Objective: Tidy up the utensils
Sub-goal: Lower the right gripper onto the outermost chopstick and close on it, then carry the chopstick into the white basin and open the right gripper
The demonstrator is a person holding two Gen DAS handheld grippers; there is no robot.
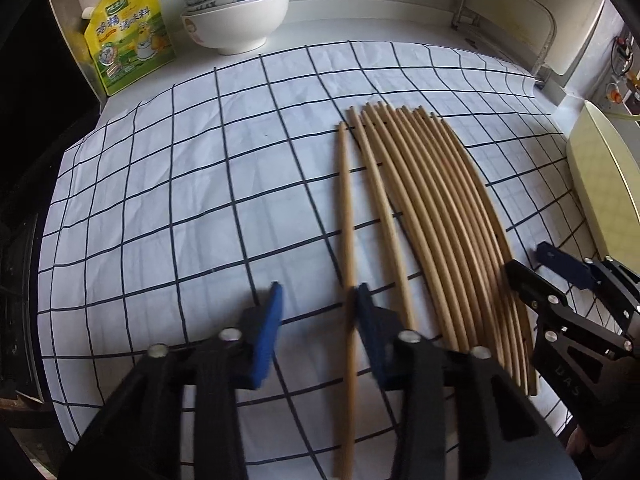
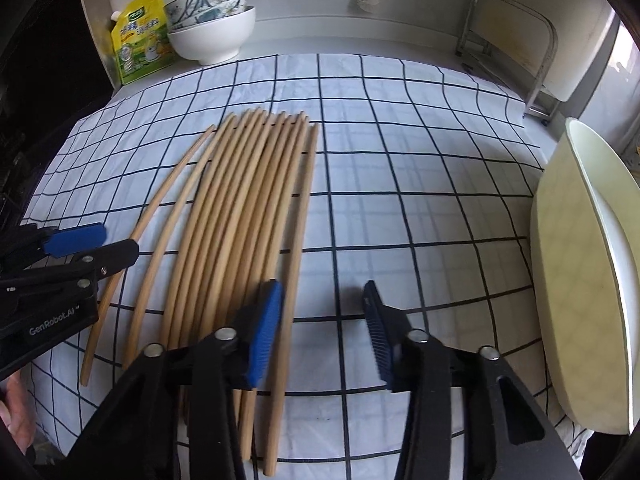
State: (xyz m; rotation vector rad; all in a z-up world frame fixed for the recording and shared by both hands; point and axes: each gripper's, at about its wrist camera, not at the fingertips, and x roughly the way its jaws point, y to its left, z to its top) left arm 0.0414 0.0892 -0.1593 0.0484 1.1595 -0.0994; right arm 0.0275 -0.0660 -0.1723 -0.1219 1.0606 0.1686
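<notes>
Several wooden chopsticks (image 1: pixel 436 216) lie side by side on a white checked cloth (image 1: pixel 180 200); they also show in the right wrist view (image 2: pixel 240 216). One lone chopstick (image 1: pixel 347 240) lies apart at the left of the row, also seen in the right wrist view (image 2: pixel 160 204). My left gripper (image 1: pixel 318 300) is open, its right finger touching the lone chopstick's side. My right gripper (image 2: pixel 323 300) is open over the row's right edge, its left finger above the chopsticks. It appears in the left wrist view (image 1: pixel 532 260) at the right.
Stacked bowls (image 1: pixel 236 12) and a yellow seasoning pouch (image 1: pixel 128 36) stand at the back left. A cream plate (image 2: pixel 580 272) stands on edge at the right. A metal rack (image 2: pixel 512 44) is at the back right.
</notes>
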